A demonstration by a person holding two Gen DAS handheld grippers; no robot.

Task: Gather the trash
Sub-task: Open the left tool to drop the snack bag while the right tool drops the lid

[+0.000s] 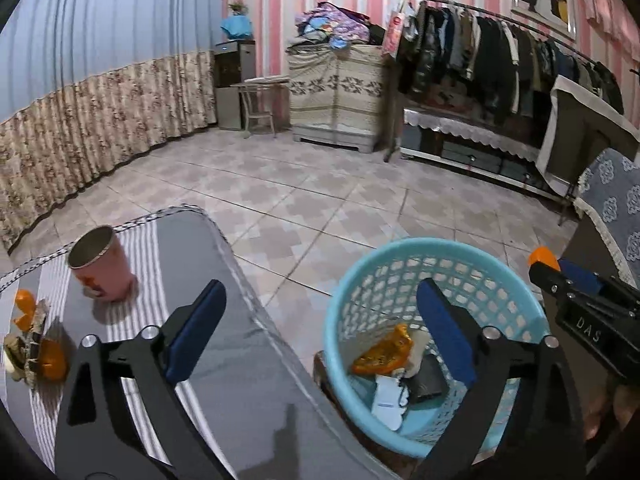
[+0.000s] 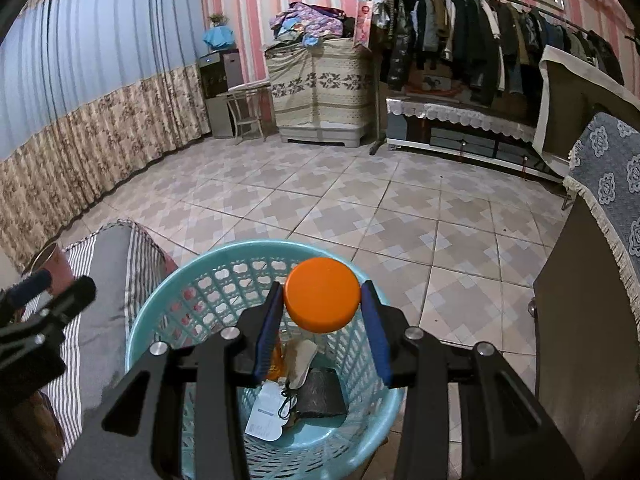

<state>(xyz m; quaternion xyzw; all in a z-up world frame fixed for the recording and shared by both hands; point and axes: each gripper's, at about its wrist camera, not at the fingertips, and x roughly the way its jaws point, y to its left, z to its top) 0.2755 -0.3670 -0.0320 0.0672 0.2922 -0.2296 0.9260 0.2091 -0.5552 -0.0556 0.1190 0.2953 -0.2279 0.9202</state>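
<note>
- Right gripper pinches an orange cap between its fingers, directly over the blue basket; I'd say it's about to drop.
- Basket already holds wrappers, a tag, something dark.
- Left gripper spread wide, holding nothing.
- Left to collect: orange peels and scraps on the striped surface, beside the pink cup.

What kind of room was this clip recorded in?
Most likely a lived-in room in a home, perhaps a bedroom or living room: a loaded clothes rack along the pink striped wall, floor-length curtains, and a blue trash basket on the tiled floor.
</note>
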